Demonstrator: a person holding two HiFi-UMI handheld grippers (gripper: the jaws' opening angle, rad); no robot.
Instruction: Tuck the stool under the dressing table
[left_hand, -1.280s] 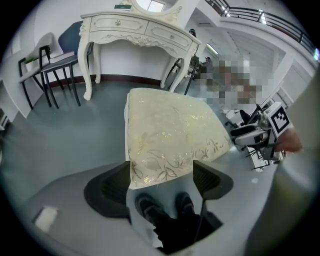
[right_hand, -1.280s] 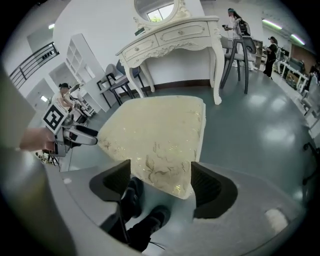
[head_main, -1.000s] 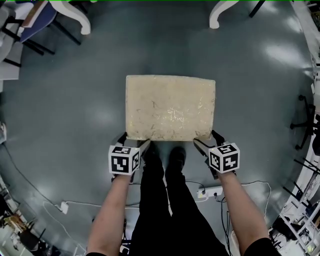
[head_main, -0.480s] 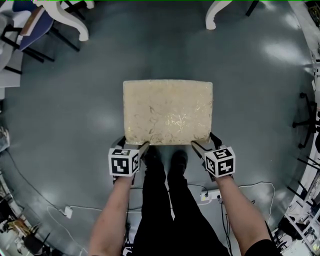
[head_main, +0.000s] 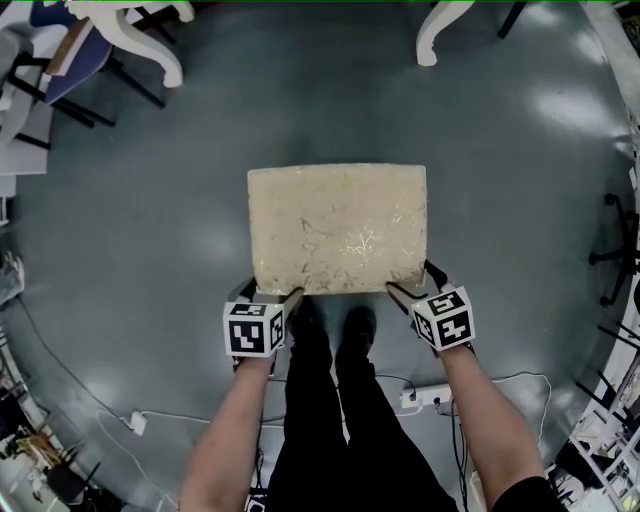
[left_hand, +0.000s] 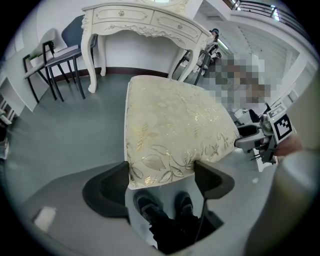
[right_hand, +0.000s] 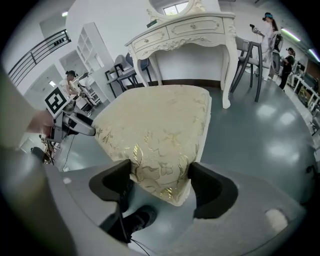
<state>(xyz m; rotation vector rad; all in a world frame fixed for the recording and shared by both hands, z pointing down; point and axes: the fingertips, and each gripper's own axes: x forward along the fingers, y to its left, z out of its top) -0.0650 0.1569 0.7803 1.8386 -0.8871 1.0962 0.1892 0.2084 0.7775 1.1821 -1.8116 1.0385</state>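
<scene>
The stool (head_main: 337, 228) has a cream cushion with a gold leaf pattern; its legs are hidden beneath it. My left gripper (head_main: 268, 292) is shut on the cushion's near left corner (left_hand: 150, 167), and my right gripper (head_main: 413, 282) is shut on the near right corner (right_hand: 162, 175). The white carved dressing table (left_hand: 145, 20) stands ahead of the stool (right_hand: 160, 125) against the wall, also in the right gripper view (right_hand: 185, 32). In the head view only its two front legs (head_main: 165, 50) show at the top edge.
A dark chair (head_main: 60, 60) stands left of the table, and another chair (right_hand: 250, 50) to its right. A power strip (head_main: 420, 395) with cables lies on the floor behind my feet. Stands and equipment (head_main: 610, 250) line the right edge. People stand at the far right (right_hand: 272, 25).
The stool and both grippers sit slightly lower in the head view, and a little more of the table legs shows at the top. Both grips are unchanged.
</scene>
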